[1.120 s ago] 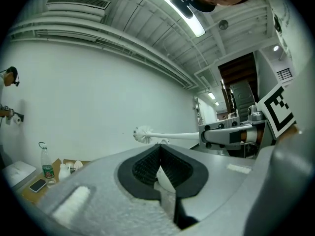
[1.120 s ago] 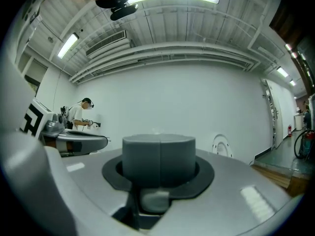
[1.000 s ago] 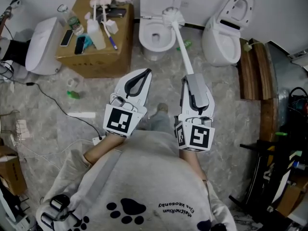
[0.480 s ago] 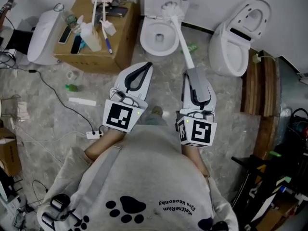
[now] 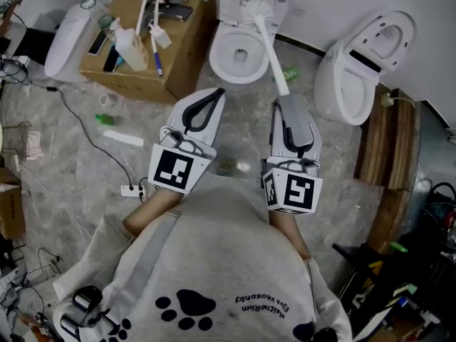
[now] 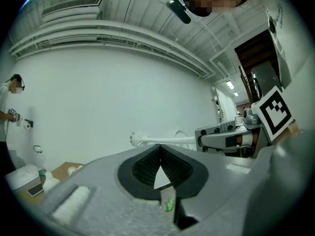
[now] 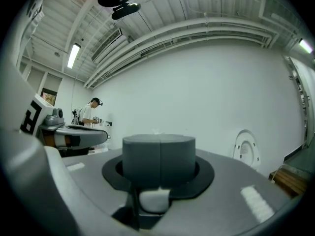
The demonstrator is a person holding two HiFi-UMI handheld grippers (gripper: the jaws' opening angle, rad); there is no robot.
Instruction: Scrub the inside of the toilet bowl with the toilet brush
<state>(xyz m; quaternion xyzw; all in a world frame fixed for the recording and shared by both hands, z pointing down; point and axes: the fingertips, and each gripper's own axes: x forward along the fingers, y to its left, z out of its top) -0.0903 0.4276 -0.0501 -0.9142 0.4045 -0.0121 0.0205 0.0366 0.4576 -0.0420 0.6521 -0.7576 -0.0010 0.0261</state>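
Toilet brush (image 5: 271, 57), shown in the head view: its white handle runs from the right gripper (image 5: 288, 102) toward 12 o'clock, and the bristle head lies over the rear edge of the toilet bowl (image 5: 218, 51), apparently held in the air and not yet down inside the basin; whether it touches the porcelain cannot be told. The right gripper's jaws are pressed together on the lower end of the handle, a white section of which shows between them in the right gripper view. The left gripper (image 5: 213, 94) is level with it at 9 o'clock, well apart from the brush, its jaws meeting at the tips with nothing between them. Surroundings: a cardboard box (image 5: 175, 63) bearing a bottle (image 5: 130, 49) and small items at 10 to 11 o'clock of the person, and a second toilet (image 5: 358, 66) at 1 to 2 o'clock, both on the stone floor (image 5: 85, 169). The step in hand is judged to be bringing the head into the bowl. To do it well, tip the handle so the bristles drop below the rim, keep the grip firm so the long handle does not twist, then sweep the inner wall in overlapping circles, working under the rim and down toward the outlet.
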